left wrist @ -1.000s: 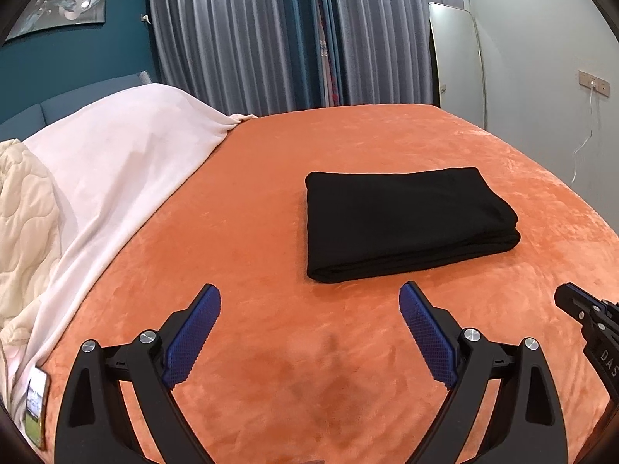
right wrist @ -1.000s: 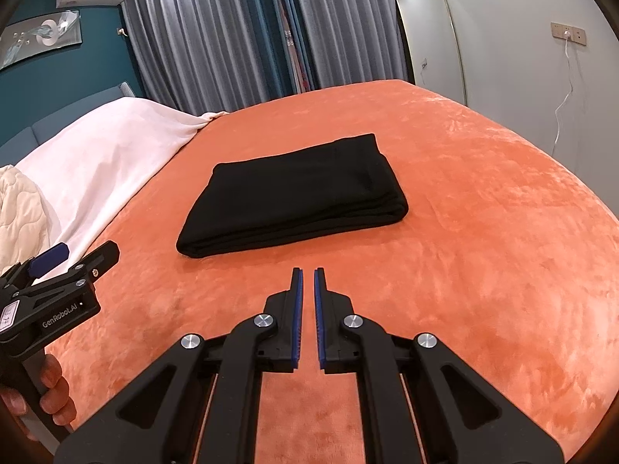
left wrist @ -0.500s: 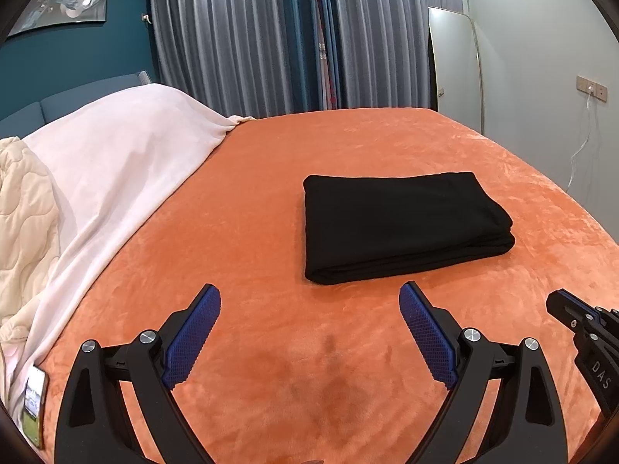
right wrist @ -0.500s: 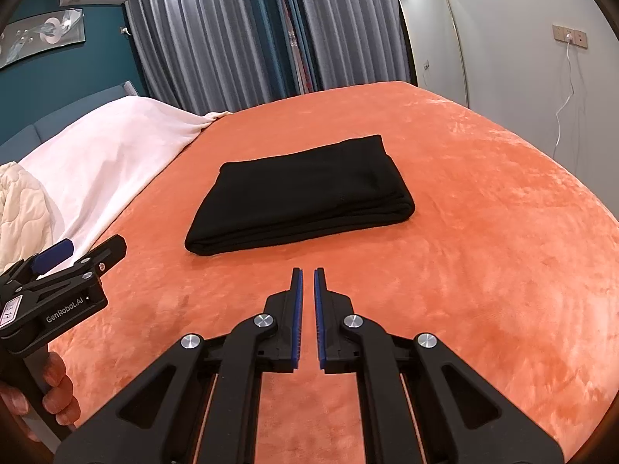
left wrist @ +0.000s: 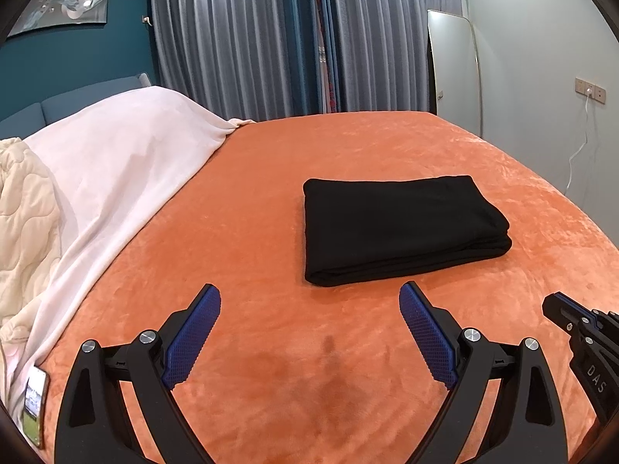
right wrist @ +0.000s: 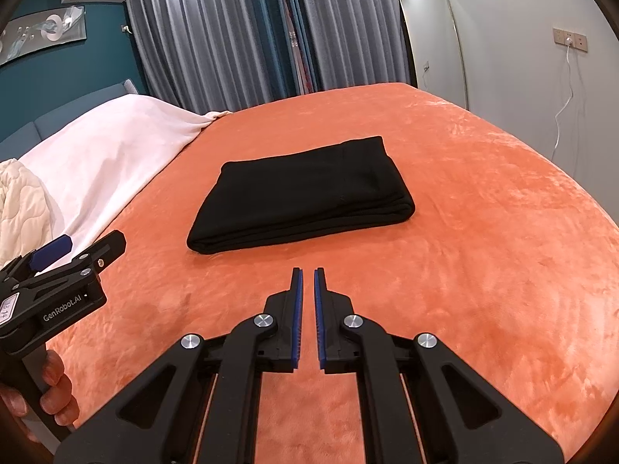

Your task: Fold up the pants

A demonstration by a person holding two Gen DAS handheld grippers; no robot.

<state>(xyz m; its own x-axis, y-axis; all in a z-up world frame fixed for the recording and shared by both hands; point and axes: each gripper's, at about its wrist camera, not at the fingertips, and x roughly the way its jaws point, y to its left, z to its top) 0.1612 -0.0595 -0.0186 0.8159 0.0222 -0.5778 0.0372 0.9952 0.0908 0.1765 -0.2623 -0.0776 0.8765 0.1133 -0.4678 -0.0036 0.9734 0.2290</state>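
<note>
From the left wrist we see our left gripper [left wrist: 309,301] spread wide and empty over the orange bedspread [left wrist: 271,201], the folded black pants [left wrist: 398,228] lying ahead. From the right wrist, our right gripper [right wrist: 308,282] is clenched on nothing, short of the pants [right wrist: 301,197].

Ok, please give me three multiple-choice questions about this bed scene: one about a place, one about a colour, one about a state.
1. Where do the folded pants lie?
A. on the orange bedspread
B. on the white blanket
C. on the floor

2. What colour are the pants?
A. grey
B. black
C. blue

3. How do the two grippers stand?
A. both shut
B. both open
C. left gripper open, right gripper shut

Answers:
1 A, orange cover shows all around them.
2 B, they are black in both views.
3 C, the left blue pads stand wide apart and the right ones nearly meet, both with nothing held.
</note>
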